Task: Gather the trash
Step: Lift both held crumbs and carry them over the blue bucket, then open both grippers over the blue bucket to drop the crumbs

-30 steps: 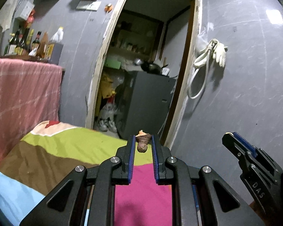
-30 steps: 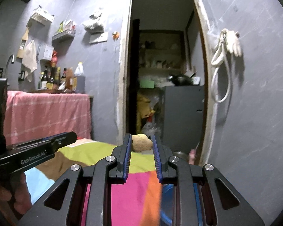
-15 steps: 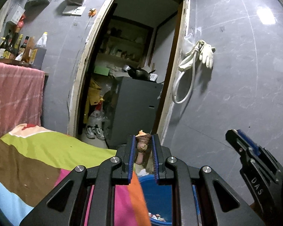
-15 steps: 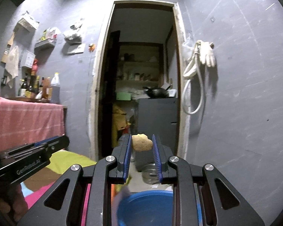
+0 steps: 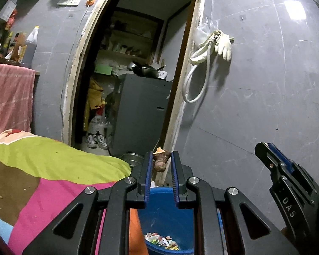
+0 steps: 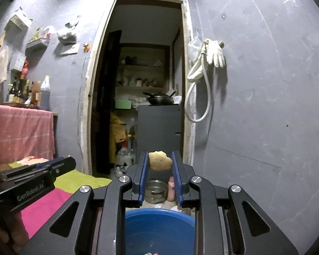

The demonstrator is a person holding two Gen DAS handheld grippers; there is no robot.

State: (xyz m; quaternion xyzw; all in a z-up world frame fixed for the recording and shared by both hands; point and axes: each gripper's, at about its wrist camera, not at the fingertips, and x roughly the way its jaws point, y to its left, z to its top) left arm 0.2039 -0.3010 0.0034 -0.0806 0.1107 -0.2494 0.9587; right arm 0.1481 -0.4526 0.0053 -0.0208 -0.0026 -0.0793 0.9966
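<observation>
Both pairs of tongs have swung off the bright patchwork cloth (image 5: 53, 170) toward the doorway side, so that the blue bin (image 5: 165, 216) now sits beneath them where a second ago only the cloth showed. Left tongs (image 5: 161, 161) are clamped on a brown, knobbly scrap (image 5: 160, 163) with an orange cut end — it is pinched between the blue pads, held in the air above the bin's opening. Right tongs (image 6: 160, 162) are closed on a pale yellow, rough-edged chunk (image 6: 160, 161), also held aloft, with the bin's blue rim (image 6: 159, 213) just below and ahead of the fingers. Down in the bin, seen from the left wrist camera, lies a small heap of colourful wrappers (image 5: 161, 239). Right tongs appear at the right edge of the left camera's view (image 5: 272, 157), near the left pair but apart from it. Beyond the bin a metal bowl (image 6: 156, 189) sits on the floor by the open doorway (image 6: 146, 80). A white glove (image 6: 215, 53) and a looped hose (image 6: 198, 97) hang on the grey wall to the right, and bottles (image 6: 32, 93) stand on a pink-draped bench (image 6: 21, 131) at far left.
</observation>
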